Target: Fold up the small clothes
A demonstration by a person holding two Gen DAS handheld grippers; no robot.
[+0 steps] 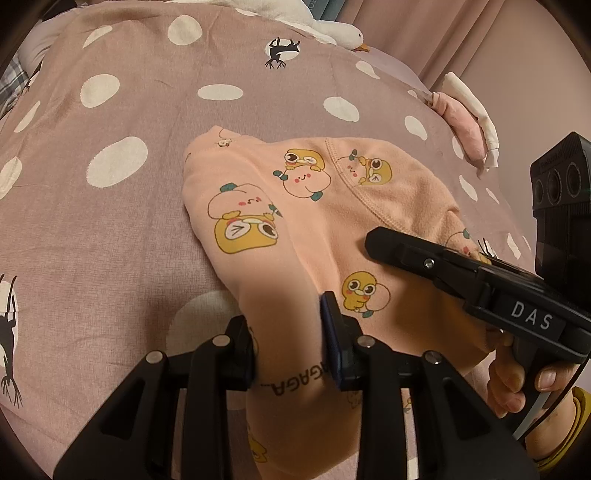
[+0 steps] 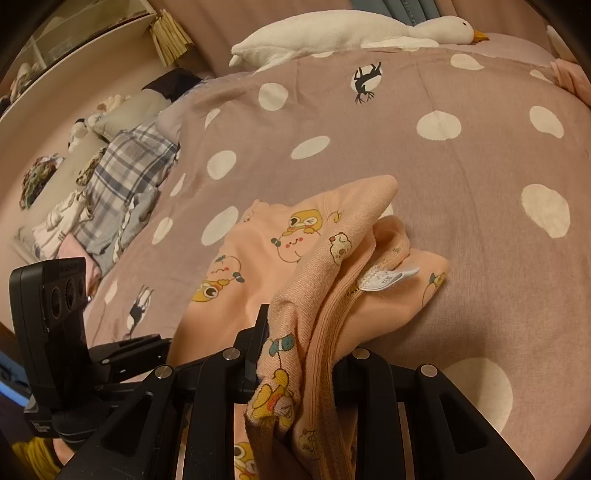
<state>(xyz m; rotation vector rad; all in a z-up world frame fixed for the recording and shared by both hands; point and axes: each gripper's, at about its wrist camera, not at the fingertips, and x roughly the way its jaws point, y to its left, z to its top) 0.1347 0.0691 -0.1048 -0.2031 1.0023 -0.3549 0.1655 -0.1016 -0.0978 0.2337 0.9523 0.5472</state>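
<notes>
A small peach garment [image 1: 295,206] printed with cartoon ducks lies partly gathered on the dotted bedspread [image 1: 110,110]. My left gripper [image 1: 288,332] is shut on a fold of its near edge, and the cloth runs up between the two fingers. In the right wrist view, my right gripper [image 2: 299,343] is shut on a bunched ribbed edge of the same garment [image 2: 258,251], whose white label [image 2: 384,277] shows. The right gripper [image 1: 376,245] reaches in from the right over the cloth, held by a hand [image 1: 513,384]. The left gripper [image 2: 162,345] sits at the garment's left edge.
A white plush goose [image 2: 332,33] lies along the far side of the bed. A heap of plaid and other clothes [image 2: 122,184] sits at the left. Folded pink and white items [image 1: 469,118] rest at the bed's right edge. Curtains hang behind.
</notes>
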